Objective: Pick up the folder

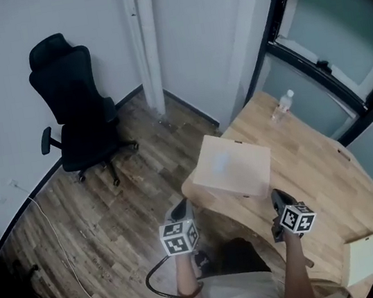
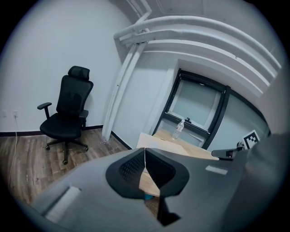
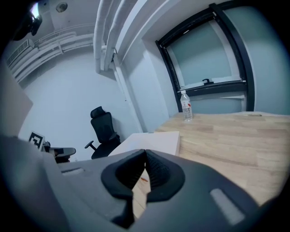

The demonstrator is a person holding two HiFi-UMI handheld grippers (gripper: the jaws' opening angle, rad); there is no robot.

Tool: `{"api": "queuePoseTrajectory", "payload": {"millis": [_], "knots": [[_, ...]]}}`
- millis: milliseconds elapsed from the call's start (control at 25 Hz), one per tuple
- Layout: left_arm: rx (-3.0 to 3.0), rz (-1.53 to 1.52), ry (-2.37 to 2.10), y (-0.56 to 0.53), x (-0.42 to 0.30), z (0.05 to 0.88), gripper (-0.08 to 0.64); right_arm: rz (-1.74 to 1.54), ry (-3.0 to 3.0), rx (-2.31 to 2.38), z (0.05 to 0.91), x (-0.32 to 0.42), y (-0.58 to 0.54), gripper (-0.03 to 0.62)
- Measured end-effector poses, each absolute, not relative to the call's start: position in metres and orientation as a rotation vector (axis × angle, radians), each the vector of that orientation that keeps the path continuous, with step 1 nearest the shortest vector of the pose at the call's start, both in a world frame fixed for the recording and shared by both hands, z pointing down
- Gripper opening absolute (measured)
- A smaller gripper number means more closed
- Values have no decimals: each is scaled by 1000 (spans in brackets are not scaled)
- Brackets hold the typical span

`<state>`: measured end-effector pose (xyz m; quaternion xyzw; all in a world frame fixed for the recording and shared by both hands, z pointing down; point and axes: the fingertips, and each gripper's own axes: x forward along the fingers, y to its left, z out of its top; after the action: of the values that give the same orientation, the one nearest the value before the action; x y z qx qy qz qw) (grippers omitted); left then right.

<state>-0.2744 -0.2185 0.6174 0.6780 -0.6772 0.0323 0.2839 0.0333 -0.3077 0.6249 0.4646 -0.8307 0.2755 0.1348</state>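
The folder [image 1: 235, 166] is a pale, flat rectangle lying at the near left corner of the wooden table [image 1: 317, 173]. My left gripper [image 1: 181, 212] hovers off the table's left edge, just short of the folder, with its jaws shut and empty. My right gripper [image 1: 279, 201] is over the table by the folder's near right corner, also shut on nothing. In the left gripper view the folder [image 2: 153, 141] lies beyond the closed left gripper [image 2: 145, 153]. In the right gripper view the folder [image 3: 152, 142] lies just ahead of the closed right gripper [image 3: 146, 154].
A clear water bottle [image 1: 283, 103] stands at the table's far end by the window. A black office chair [image 1: 78, 106] stands on the wood floor to the left, near a white pillar [image 1: 146, 46]. Cables [image 1: 52, 229] trail across the floor. Another pale flat object [image 1: 364, 257] lies at the table's near right.
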Motion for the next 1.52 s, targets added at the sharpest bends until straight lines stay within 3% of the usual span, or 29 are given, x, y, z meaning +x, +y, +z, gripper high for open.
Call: {"api": "queuePoseTrajectory", "payload": {"millis": [320,520,720,880,960,1280,1520], "knots": [[1871,161,-1722,-266,-275,635,14,841,-2418,1419,634,28,-345,2],[1875,119,-1719,-315,-295,628,86,853,-2443,1427,628,26,-394,82],[1822,140,-1608,-359,-293,666,236,926,-2471,1398,623,6,-445,248],[1800,148,-1494,-383,-281,692,315,985,-2414,1286,652,6,-448,280],[1764,96,-1468,-397,-282,703,352,1035,-2392,1271,669,10,-449,326],[1721,192,-1224,-420,-246,763,402,1265,-2255,1192,730,30,-438,433],[1760,249,-1119,-423,-220,771,414,1248,-2183,1195,754,31,-437,440]]}}
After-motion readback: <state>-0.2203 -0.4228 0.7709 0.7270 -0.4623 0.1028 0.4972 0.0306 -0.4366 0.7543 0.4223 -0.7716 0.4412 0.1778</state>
